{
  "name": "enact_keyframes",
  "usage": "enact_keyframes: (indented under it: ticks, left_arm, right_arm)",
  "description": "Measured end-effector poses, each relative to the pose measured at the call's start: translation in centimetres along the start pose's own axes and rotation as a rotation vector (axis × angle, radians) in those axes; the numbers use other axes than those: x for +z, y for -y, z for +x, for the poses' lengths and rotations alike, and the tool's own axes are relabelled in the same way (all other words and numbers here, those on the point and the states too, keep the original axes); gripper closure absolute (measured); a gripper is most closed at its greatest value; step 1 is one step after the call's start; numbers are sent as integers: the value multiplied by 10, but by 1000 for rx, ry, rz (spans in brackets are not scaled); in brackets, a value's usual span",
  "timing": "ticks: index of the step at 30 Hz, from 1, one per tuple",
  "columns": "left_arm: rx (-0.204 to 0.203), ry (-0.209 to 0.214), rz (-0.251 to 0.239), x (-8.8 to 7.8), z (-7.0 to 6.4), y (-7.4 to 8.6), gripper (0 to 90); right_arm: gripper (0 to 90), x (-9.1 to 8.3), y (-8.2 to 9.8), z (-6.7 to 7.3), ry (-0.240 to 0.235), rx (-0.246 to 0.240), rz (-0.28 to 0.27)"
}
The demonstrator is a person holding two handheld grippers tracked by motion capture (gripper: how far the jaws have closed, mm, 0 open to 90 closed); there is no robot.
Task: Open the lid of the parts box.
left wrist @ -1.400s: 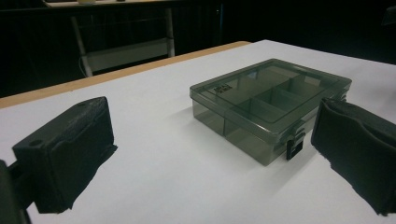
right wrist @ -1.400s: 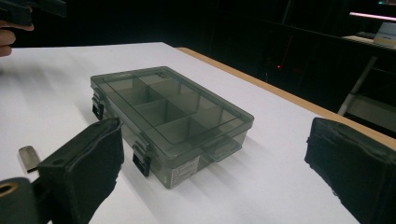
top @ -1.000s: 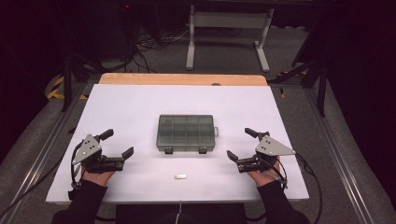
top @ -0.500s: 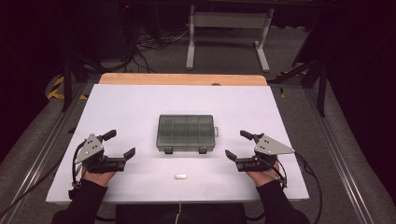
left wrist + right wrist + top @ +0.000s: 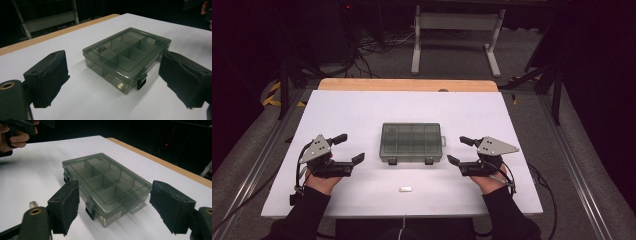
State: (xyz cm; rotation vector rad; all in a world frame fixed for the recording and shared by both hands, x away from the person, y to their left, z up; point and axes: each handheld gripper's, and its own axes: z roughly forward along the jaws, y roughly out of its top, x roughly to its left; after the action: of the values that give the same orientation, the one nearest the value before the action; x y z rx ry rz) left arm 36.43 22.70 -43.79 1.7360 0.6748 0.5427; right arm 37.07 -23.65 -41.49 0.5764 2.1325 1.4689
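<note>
1. The compartment box (image 5: 411, 143) lies flat near the middle of the white counter (image 5: 362, 107), between the two tools and apart from both.
2. It is a shallow rectangular case of smoky, see-through grey plastic with rounded corners and its lid down.
3. Through the lid, inner walls show that split it into two rows of small compartments; as far as the lid lets one see, nothing lies in them.
4. Two dark latches sit on the long side that faces the person, and in the right tool view (image 5: 103, 185) a thin tab sticks out from one short end.
5. A small label with print too fine to read sits at one corner of the lid (image 5: 101, 49).
6. The left tool (image 5: 350, 148) hovers left of the box, its jaws spread with nothing between the pads; they have just been closing slightly.
7. The right tool (image 5: 460, 150) sits right of the box, jaws likewise apart and gripping nothing, and has just been narrowing.
8. A small white piece (image 5: 405, 189) lies on the counter nearer the person, well apart from the box.
</note>
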Motion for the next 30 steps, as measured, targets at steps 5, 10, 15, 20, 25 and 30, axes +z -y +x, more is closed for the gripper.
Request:
enact_keyframes:
  ticks: [5,10,15,20,25,30]
  left_arm:
    - [-9,43,10,10,1,-6,104]
    - [-8,69,27,19,4,-9,125]
    - [4,72,52,28,4,-14,122]
    - [24,90,75,36,5,-17,156]
    - [43,92,137,48,6,-24,142]
    - [22,108,170,48,7,-23,141]
  right_arm:
    - [269,6,-8,1,-2,-24,17]
    - [279,8,-11,-2,-7,-20,24]
    - [282,15,-13,-2,-34,-32,46]
    - [281,23,-16,0,-21,-58,70]
    - [281,30,-20,-4,-30,-50,85]
    - [273,37,-17,-3,-33,-52,129]
